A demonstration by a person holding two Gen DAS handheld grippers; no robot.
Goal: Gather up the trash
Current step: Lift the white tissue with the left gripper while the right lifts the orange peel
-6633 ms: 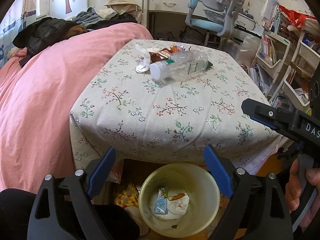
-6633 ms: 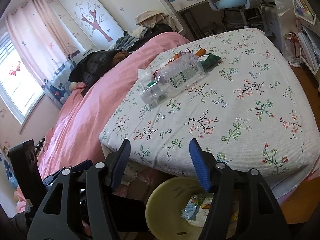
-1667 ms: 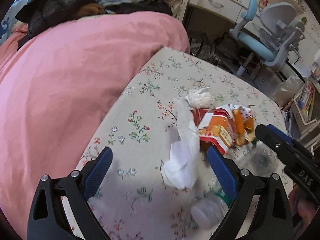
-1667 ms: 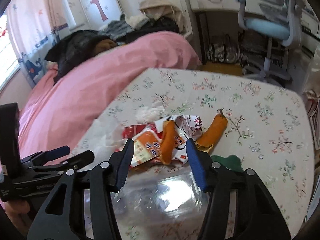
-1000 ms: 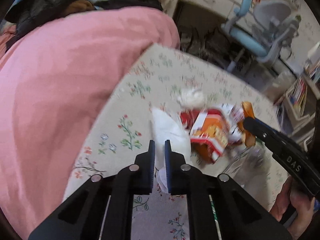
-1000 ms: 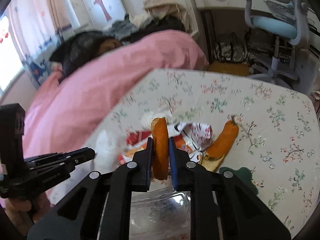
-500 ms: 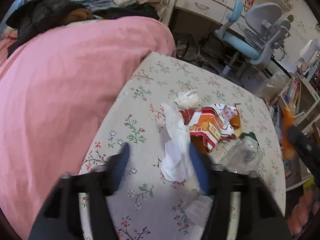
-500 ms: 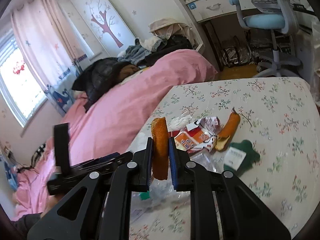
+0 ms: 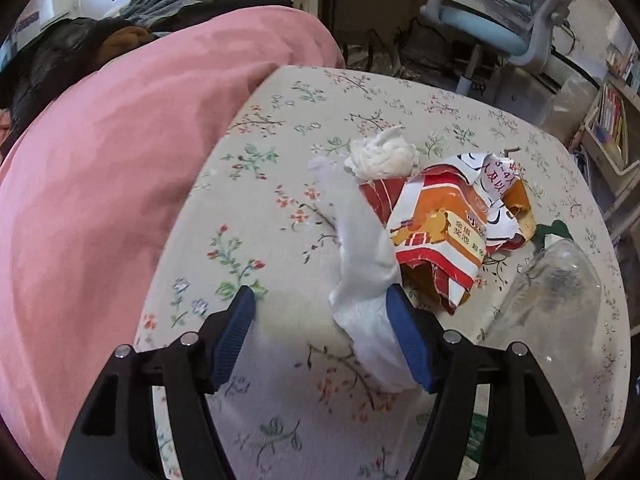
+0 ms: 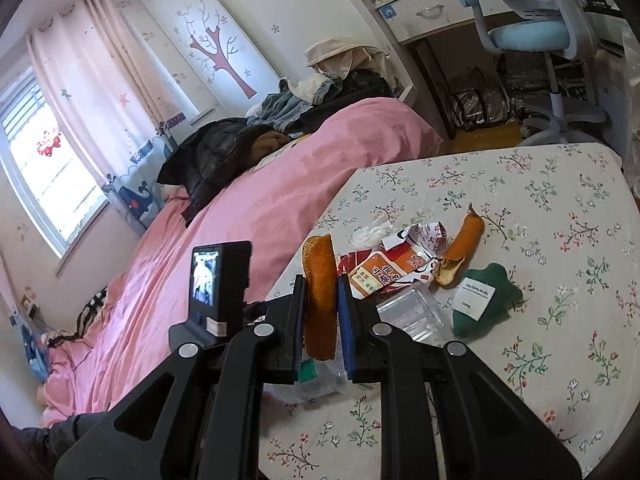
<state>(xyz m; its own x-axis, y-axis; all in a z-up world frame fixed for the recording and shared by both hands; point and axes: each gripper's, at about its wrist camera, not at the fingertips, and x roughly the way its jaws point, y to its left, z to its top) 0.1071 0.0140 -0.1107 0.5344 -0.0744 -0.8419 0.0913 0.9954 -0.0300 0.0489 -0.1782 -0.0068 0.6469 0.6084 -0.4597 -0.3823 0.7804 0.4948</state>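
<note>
L tongs (image 9: 320, 336) opening over white tissue (image 9: 366, 280) on desk (image 9: 280, 184); R tongs (image 10: 322, 316) clenched on orange peel (image 10: 319, 292).

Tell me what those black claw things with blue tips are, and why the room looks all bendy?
Those are grabbing tools. A person holds one in each hand, and each carries a small camera looking along its two fingers. The wide lens bends the room.

One picture is from the left tool. Its jaws are opening around a white tissue lying on the flowered tablecloth; the tissue leans against the right-hand blue pad and nothing is squeezed.

The other is from the right tool. It is shut on a piece of orange peel, lifted off the table.

Left on the cloth: a crumpled tissue, a torn red and orange wrapper, a clear plastic bottle, another peel and a green bag. A pink blanket lies beside.
</note>
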